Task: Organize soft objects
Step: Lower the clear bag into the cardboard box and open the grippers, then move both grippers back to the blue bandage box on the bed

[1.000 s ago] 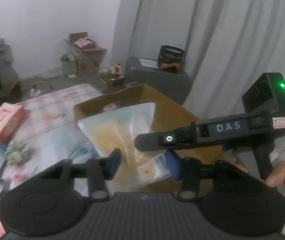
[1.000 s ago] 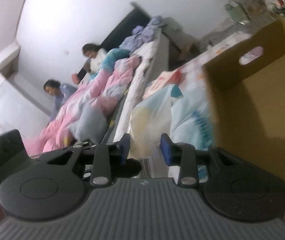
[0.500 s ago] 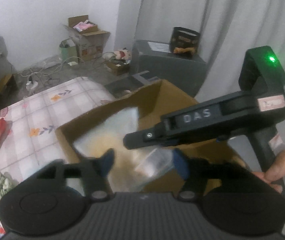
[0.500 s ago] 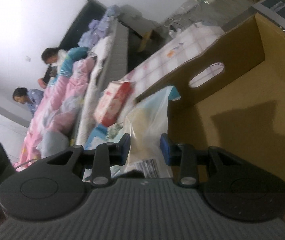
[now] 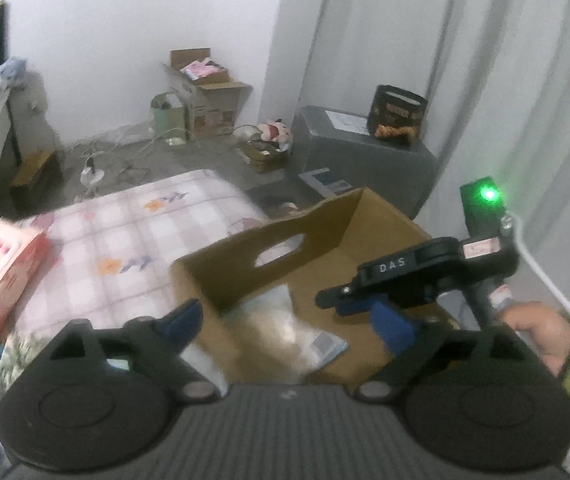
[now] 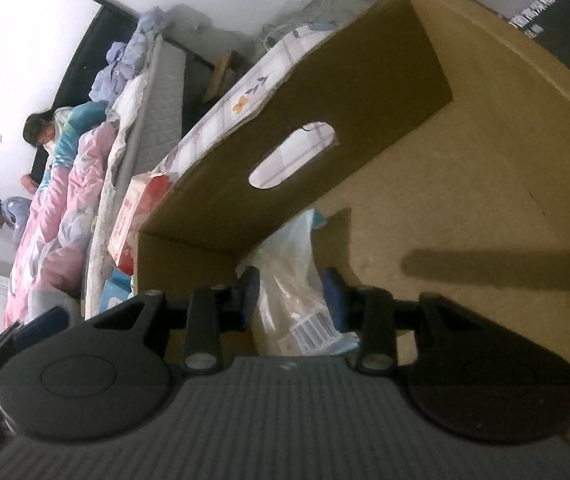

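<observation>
Background: grey plastic bin (image 5: 365, 156) by the curtain, black basket (image 5: 399, 114) on top; open cardboard cartons (image 5: 205, 88) left of it, against white wall.

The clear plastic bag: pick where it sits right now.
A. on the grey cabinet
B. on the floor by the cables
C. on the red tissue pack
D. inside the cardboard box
D: the clear plastic bag lies on the bottom of the cardboard box, below the wall with the handle slot.

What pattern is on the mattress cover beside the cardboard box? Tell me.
Pale checks with small flowers on the mattress cover; left wrist view.
</observation>
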Demonstrator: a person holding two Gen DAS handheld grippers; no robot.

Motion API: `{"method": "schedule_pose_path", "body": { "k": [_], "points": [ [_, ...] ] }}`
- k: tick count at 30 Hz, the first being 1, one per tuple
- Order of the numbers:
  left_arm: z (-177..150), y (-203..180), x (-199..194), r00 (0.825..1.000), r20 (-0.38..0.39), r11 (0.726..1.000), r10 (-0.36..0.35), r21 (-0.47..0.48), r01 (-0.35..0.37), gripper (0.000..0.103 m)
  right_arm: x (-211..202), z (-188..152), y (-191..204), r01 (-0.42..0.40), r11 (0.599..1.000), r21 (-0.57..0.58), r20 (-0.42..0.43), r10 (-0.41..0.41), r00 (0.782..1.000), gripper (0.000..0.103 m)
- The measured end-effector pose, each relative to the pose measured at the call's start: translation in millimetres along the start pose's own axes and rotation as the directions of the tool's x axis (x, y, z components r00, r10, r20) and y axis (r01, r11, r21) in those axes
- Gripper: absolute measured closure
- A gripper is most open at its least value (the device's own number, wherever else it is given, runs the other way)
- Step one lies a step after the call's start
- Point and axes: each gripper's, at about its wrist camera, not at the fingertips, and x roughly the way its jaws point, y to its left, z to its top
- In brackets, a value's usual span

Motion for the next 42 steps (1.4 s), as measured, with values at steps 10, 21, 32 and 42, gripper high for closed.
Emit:
{"method": "schedule_pose_path", "body": {
  "k": [10, 21, 32, 42],
  "points": [
    [-71, 69, -59, 1.000, -0.019, 0.975, 0.020, -0.220, -0.023, 0.008, 52, -12, 15, 0.078, 0.997, -0.013, -0.062, -0.079, 0.995, 0.066],
    [-148, 109, -128, 0.986, 0.030, 0.940, 0.162, -0.310, -0.145, 0.008, 48, -21, 56, 0.151, 0.975, -0.165, 0.028, -0.148, 0.989, 0.055],
    [-200, 111, -192, 0.952, 0.146, 0.930, 0.268, -0.298, -0.216, 0.008, -43, -50, 95, 0.137, 0.960, -0.243, 0.192, -0.091, 0.977, 0.045],
    [-186, 137, -219, 0.919, 0.158, 0.914, 0.362, -0.254, -0.317, 0.009, -47, -110, 194, -0.079, 0.928, -0.365, 0.029, 0.097, 0.995, 0.045]
  ]
}}
